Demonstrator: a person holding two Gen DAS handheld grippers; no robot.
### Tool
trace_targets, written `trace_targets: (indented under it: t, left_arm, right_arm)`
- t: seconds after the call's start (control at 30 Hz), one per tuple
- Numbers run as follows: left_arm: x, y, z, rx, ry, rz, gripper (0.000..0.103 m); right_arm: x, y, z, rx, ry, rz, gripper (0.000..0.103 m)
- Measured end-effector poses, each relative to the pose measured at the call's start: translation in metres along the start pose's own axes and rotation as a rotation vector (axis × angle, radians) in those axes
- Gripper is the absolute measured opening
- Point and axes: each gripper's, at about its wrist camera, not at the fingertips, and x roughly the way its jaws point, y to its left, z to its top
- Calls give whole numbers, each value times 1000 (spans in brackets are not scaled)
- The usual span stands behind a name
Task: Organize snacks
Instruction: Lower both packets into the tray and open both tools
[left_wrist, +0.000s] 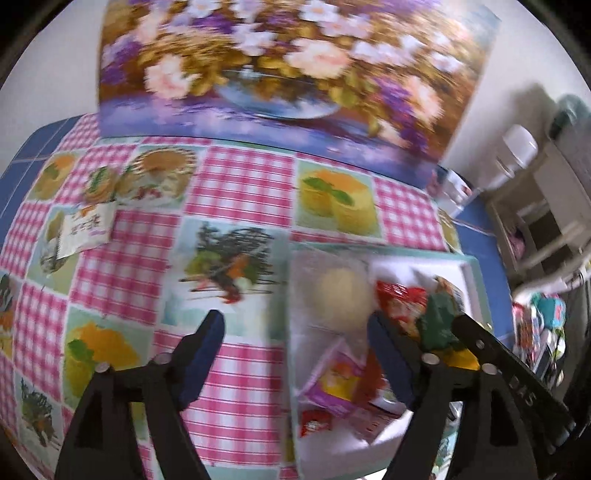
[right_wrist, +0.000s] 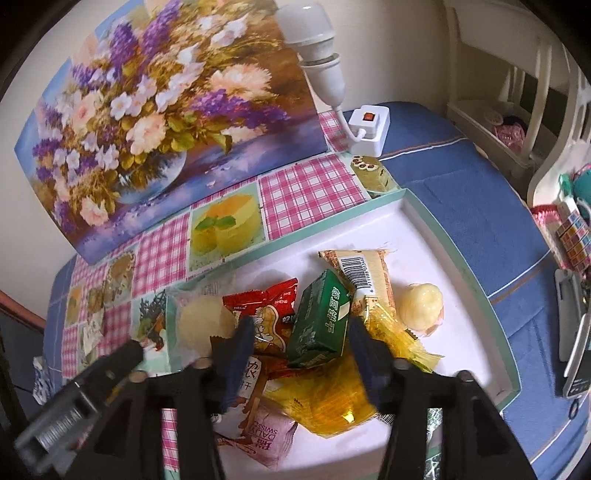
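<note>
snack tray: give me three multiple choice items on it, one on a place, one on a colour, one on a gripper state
1. Where does the green box lie?
A. in the white tray
B. on the blue cloth
C. against the painting

2. What colour is the peanut packet left of the green box?
A. blue
B. red
C. black

3. How does the right gripper stand?
A. shut on the green box
B. shut on nothing
C. open above the snacks

Answers: 1 A, the box rests among the snacks inside the tray. 2 B, its wrapper is red. 3 C, its fingers stand wide apart and clamp nothing.
</note>
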Motion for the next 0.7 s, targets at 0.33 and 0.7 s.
trace_targets:
  t: [0.33,0.7]
  left_arm:
    - [1,31,5,-74,3,27,84]
    - [1,34,6,-64,-21,60,101]
  right_arm:
    - [2,18,-4,-72,1,-30,90]
    - [5,29,-7,-109,-3,-33,103]
